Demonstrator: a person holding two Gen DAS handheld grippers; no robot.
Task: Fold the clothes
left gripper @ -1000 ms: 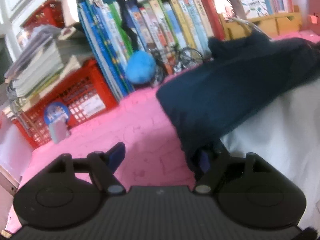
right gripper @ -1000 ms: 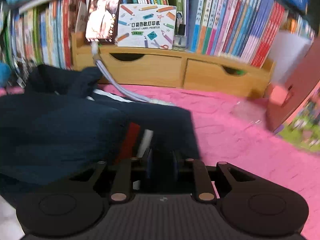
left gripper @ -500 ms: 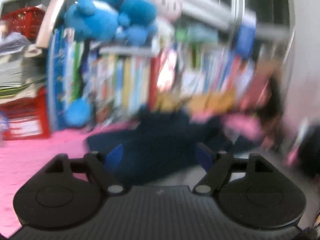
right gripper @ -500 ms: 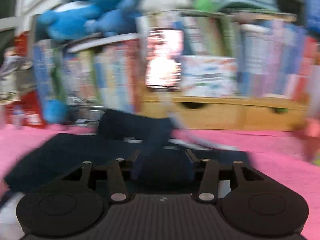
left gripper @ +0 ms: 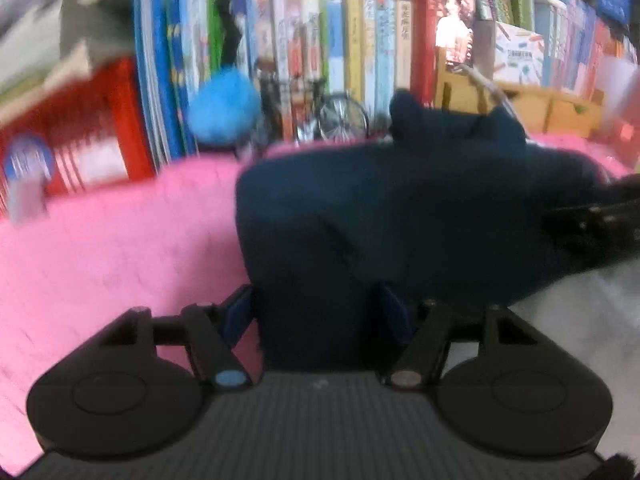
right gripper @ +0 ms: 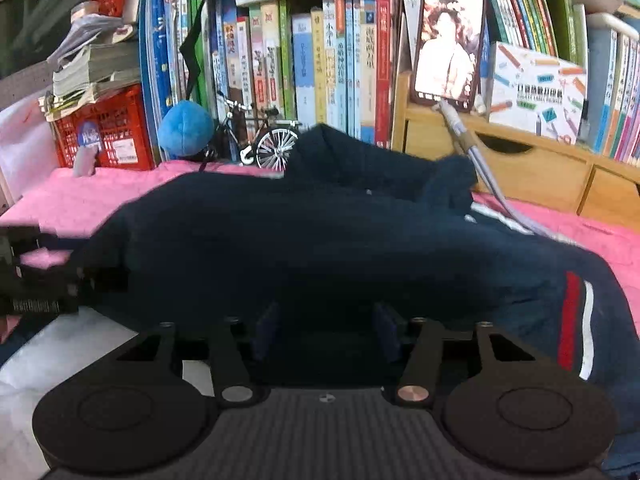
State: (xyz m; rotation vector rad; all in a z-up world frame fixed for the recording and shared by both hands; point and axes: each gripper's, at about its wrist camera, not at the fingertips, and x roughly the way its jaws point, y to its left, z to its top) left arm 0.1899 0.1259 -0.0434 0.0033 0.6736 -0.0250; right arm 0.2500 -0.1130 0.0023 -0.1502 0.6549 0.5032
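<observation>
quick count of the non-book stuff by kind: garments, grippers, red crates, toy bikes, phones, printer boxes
navy garment: 1
grippers: 2, left gripper, right gripper
red crate: 1
toy bicycle: 1
phone: 1
printer box: 1
total: 7

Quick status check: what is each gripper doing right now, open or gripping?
Left gripper: open, fingers either side of the navy garment edge.
Right gripper: open, navy cloth between its fingers, not pinched.
</observation>
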